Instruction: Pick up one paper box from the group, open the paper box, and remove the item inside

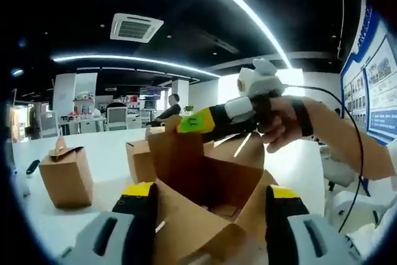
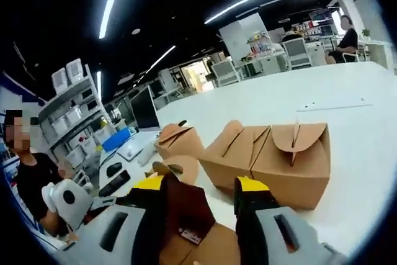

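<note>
now both tools grip the open paper box [image 1: 205,197]: left tool [image 1: 211,209] its walls, right tool [image 2: 198,206] a flap (raised)

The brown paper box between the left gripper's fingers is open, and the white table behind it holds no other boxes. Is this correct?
Not quite. The brown paper box between the left gripper fingers is open, but the white table behind it holds other boxes: the left gripper view shows a closed brown paper box standing there.
</note>
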Tool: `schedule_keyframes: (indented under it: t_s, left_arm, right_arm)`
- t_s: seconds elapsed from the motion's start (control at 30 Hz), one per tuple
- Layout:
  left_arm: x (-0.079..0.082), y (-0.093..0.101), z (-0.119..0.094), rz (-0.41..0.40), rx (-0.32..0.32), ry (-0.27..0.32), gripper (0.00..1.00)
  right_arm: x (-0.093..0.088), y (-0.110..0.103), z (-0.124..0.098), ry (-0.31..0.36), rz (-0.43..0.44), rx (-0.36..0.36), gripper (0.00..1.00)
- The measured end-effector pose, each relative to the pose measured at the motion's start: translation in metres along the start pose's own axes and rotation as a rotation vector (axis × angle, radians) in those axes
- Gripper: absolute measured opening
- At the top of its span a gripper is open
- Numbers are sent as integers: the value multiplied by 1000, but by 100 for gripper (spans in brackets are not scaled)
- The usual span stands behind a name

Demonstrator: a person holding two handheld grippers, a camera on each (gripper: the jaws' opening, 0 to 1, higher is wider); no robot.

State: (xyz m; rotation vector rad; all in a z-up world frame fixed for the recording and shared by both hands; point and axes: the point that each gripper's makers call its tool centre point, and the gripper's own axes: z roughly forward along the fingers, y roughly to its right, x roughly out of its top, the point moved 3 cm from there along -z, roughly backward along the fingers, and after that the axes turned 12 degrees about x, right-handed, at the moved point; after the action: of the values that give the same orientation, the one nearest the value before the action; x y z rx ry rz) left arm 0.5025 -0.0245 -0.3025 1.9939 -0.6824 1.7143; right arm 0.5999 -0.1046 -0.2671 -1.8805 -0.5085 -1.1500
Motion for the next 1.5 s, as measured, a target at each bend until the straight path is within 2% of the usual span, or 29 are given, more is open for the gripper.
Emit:
schedule_keyframes:
  t_s: [0.07, 0.1, 0.17, 0.2, 0.27, 0.3, 0.4, 0.43, 0.47, 0.5, 0.53, 0.57, 0.6, 0.7, 0.9, 1.0, 1.1, 1.2, 1.23, 1.3, 1.5]
  left_arm:
    - [-1, 1, -1, 2, -5, 2, 72]
    - [-1, 1, -2, 3, -5, 2, 72]
    - [-1, 2, -4, 17, -13, 0, 75]
    - [-1, 2, -5, 24, -19, 2, 76]
    - [2, -7, -1, 28, -23, 10, 77]
    - [3, -7, 0, 29, -24, 13, 78]
    - [4, -7, 1, 40, -18, 21, 82]
    - [5, -11, 4, 45, -16, 24, 83]
    - [5, -12, 4, 46, -18, 26, 83]
    - [5, -10, 4, 46, -21, 26, 83]
    - [4, -9, 4, 48, -27, 23, 83]
    - [3, -7, 3, 52, -28, 21, 83]
    - [3, -7, 3, 55, -29, 21, 84]
    - [3, -1, -1, 58, -30, 23, 84]
    - [10, -5, -1, 71, -31, 33, 83]
    - [19, -7, -9, 73, -26, 53, 77]
    - [28, -11, -16, 56, -20, 74, 69]
    - [32, -17, -16, 49, -7, 80, 57]
    - [32, -21, -15, 59, 6, 73, 50]
    - [34, -27, -12, 76, 25, 63, 44]
    - [38, -34, 1, 155, 40, 13, 41]
  right_arm:
    - [0, 0, 0, 5, 15, 4, 44]
    - [-1, -2, 0, 7, -4, 16, 44]
    - [1, -13, -2, 0, -91, 87, 39]
    - [0, -19, -3, -7, -87, 120, 37]
    - [5, -31, -3, 24, -41, 206, 39]
    - [6, -39, -5, 29, 13, 267, 38]
    - [9, -53, -4, 44, 97, 370, 27]
    - [6, -52, -3, 17, 139, 368, 22]
    - [3, -46, 0, -4, 147, 338, 19]
    - [-1, -40, 2, -23, 126, 303, 15]
    - [-5, -35, 3, -56, 75, 274, 15]
    - [-7, -36, 3, -77, 7, 279, 17]
    - [-7, -40, 2, -74, -42, 295, 23]
    - [9, -45, -9, 5, -178, 295, 39]
    - [11, -50, -29, -9, -257, 243, 39]
    - [2, -60, -41, 1, -304, 232, 39]
    - [-13, -68, -53, -8, -406, 211, 40]
    - [-27, -80, -61, -3, -427, 226, 40]
    - [-31, -84, -63, -2, -437, 236, 40]
    - [-37, -90, -66, 0, -452, 247, 40]
    - [-59, -91, -62, -52, -500, 238, 40]
